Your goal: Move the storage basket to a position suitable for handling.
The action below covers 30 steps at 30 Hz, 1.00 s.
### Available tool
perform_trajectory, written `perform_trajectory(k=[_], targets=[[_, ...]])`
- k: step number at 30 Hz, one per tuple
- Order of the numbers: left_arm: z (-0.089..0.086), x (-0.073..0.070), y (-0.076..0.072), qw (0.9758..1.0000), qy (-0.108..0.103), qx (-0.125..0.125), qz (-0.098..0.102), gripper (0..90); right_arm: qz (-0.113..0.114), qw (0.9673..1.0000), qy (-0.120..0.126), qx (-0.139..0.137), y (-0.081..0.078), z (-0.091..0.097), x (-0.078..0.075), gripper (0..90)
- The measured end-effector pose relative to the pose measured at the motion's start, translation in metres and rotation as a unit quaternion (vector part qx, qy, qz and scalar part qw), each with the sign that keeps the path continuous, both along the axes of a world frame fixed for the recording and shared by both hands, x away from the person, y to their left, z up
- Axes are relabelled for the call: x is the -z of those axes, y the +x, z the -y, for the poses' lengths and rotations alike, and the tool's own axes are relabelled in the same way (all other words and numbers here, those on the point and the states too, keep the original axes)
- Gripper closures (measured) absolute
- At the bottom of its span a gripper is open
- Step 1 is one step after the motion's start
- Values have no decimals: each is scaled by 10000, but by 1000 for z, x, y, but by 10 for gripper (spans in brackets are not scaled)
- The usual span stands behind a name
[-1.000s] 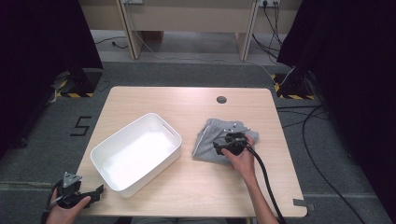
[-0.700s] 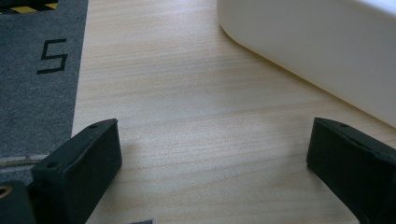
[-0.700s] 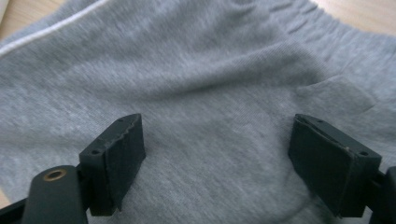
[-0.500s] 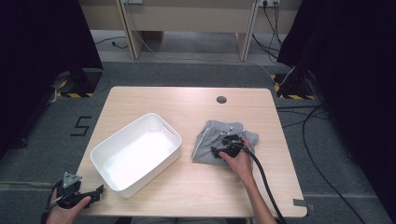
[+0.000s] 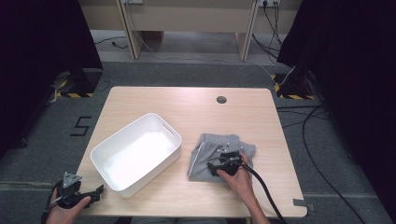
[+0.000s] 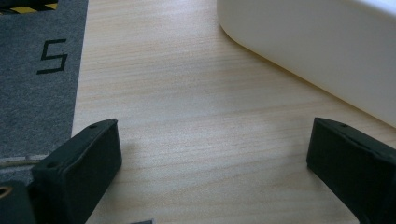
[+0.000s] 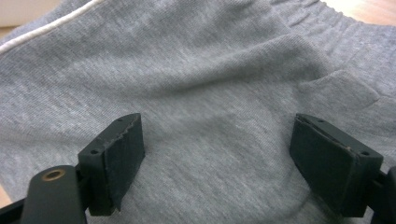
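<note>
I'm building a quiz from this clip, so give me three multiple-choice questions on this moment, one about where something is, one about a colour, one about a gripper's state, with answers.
1. Where does the folded garment lie?
A. inside the bin
B. on the table, to the right of the bin
C. on the floor

2. What colour is the bin?
A. white
B. blue
C. black

3. How is the right gripper set?
A. shut on the bin's rim
B. shut and empty
C. open over the garment

Answers: 1 B, the high view shows it on the table beside the bin. 2 A, its walls are plain white. 3 C, the right gripper view shows its jaws spread with grey cloth between.
</note>
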State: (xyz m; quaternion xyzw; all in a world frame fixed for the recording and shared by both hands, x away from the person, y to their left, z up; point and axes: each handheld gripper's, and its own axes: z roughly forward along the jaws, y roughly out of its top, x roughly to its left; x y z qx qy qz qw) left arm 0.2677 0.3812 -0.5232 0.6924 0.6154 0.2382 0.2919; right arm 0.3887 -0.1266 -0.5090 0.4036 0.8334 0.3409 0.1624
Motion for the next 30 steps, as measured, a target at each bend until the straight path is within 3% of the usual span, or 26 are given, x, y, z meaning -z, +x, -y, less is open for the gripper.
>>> perform_trajectory(k=[20,30], targets=[[0,0,-1,10000,-8,-2,32,23,53,9993,43,-356,-63,-15,1,188],[0,0,0,10000,-4,-7,5,23,43,9992,40,-402,-72,-16,1,187]])
